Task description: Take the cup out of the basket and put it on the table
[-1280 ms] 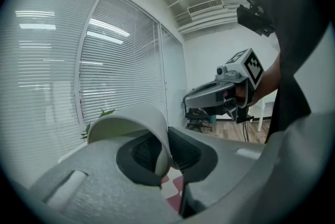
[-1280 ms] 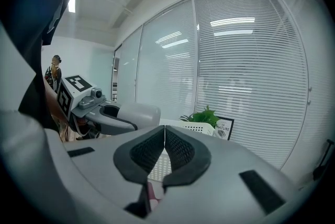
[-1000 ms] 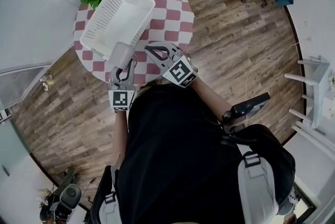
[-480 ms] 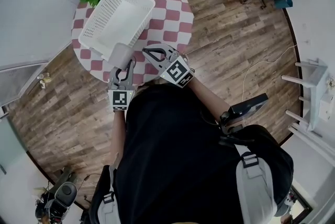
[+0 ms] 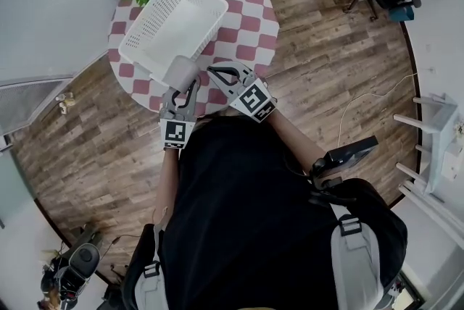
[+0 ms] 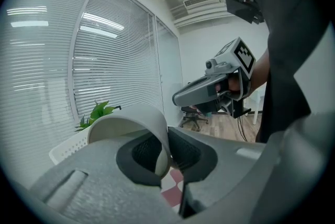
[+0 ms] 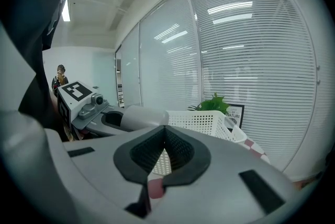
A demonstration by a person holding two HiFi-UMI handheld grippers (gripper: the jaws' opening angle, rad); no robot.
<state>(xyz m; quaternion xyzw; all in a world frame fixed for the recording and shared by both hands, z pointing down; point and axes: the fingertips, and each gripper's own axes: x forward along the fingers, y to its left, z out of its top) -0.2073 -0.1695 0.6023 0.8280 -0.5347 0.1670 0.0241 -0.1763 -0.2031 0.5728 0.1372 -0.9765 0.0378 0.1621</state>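
One cup, head view: the cup [image 5: 178, 70] hangs in the left gripper [image 5: 188, 89] at the 6 o'clock end of the white basket [image 5: 174, 19]. It looks just past the rim, above the checkered table [image 5: 250, 19].
Right gripper, head view: the right gripper [image 5: 217, 73] waits at the cup's 3 o'clock, apart from it.
Left gripper view: the jaws are clamped on the cup's wall, one pad inside the mouth and one outside. The cup is tipped, not upright.
Right gripper view: the jaws are pressed together with nothing between them. The cup shows at 11 o'clock, about level with the basket rim at 1 o'clock.
Done: the lift out of the basket, by my reading.
Left: lower the cup onto bare table, stand it up and let go.
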